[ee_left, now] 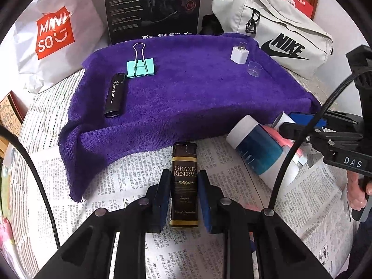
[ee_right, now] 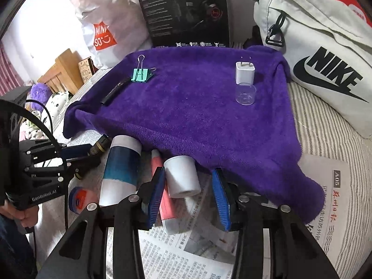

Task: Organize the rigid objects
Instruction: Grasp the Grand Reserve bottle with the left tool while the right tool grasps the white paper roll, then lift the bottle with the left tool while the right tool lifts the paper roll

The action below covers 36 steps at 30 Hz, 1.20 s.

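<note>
In the left wrist view my left gripper (ee_left: 183, 176) is shut on a brown Grand Reserve lighter (ee_left: 184, 186), which lies on the newspaper (ee_left: 130, 186) in front of the purple towel (ee_left: 186, 97). My right gripper (ee_right: 188, 186) is open around a small white cylinder (ee_right: 183, 179). Its left pad is against the cylinder and its right pad is clear of it. A white-and-blue bottle (ee_right: 122, 169) and a pink tube (ee_right: 160, 186) lie just left of the cylinder. On the towel are a teal binder clip (ee_left: 140, 68), a black Horizon stick (ee_left: 115, 97), a white charger (ee_left: 239, 54) and a clear cup (ee_left: 255, 68).
A Miniso bag (ee_left: 53, 37), a black box (ee_left: 153, 7) and a grey Nike bag (ee_left: 279, 28) stand along the back. A blue-and-red round tin (ee_right: 79, 200) lies by the bottle. Cables hang from both grippers. A person's hand (ee_left: 358, 193) holds the right gripper's handle.
</note>
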Tool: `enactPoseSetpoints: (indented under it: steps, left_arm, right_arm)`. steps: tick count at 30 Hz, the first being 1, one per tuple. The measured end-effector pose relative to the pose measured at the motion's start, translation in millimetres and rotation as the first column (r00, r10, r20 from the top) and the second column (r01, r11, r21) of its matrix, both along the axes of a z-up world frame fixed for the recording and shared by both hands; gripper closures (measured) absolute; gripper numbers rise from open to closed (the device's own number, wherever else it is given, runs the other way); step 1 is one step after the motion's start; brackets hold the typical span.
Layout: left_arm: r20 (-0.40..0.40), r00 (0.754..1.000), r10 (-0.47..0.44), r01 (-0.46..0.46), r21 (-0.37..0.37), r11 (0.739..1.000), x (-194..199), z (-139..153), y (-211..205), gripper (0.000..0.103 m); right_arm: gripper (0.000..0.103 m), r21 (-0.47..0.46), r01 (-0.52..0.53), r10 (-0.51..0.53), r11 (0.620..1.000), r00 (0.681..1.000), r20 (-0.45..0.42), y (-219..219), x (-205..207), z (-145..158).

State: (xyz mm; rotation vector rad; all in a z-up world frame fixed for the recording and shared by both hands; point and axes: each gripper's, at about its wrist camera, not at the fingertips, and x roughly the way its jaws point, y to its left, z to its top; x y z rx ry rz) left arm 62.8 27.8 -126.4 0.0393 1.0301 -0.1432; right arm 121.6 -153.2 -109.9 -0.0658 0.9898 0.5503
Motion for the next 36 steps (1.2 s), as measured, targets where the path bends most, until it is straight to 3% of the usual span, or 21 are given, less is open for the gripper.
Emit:
enactPoseSetpoints:
  steps: [4, 9, 17, 24, 31, 36]
  left_arm:
    - [0.000, 1.000, 0.004, -0.004, 0.009, 1.000, 0, 0, -1, 0.080]
    - [0.000, 1.000, 0.000, 0.000, 0.005, 1.000, 0, 1, -1, 0.080]
    - [0.001, 1.000, 0.014, -0.014, 0.016, 1.000, 0, 0, -2, 0.080]
    - [-0.006, 1.000, 0.012, -0.012, 0.018, 1.000, -1, 0, -4, 0.080]
    - [0.000, 1.000, 0.013, -0.013, -0.024, 1.000, -1, 0, 3, 0.079]
    - [0.016, 1.000, -0.001, 0.000, 0.042, 0.999, 3, -1, -6, 0.078]
  right_arm:
    - [0.073, 0.030, -0.022, 0.022, 0.999, 1.000, -0.016, 1, 1, 0]
    - [0.073, -0.019, 0.009, -0.009, 1.000, 1.000, 0.003, -7, -7, 4]
    - [0.073, -0.088, 0.167, -0.165, 0.982, 0.986, 0.030, -48, -24, 4]
    - [0.073, -0.158, 0.146, -0.138, 0.977, 0.989, 0.058, -35, -23, -9]
    - [0.075, -0.123, 0.170, -0.160, 0.978, 0.983, 0.088, -37, -27, -9]
    - [0.075, -0.128, 0.201, -0.183, 0.971, 0.973, 0.143, -34, -34, -12]
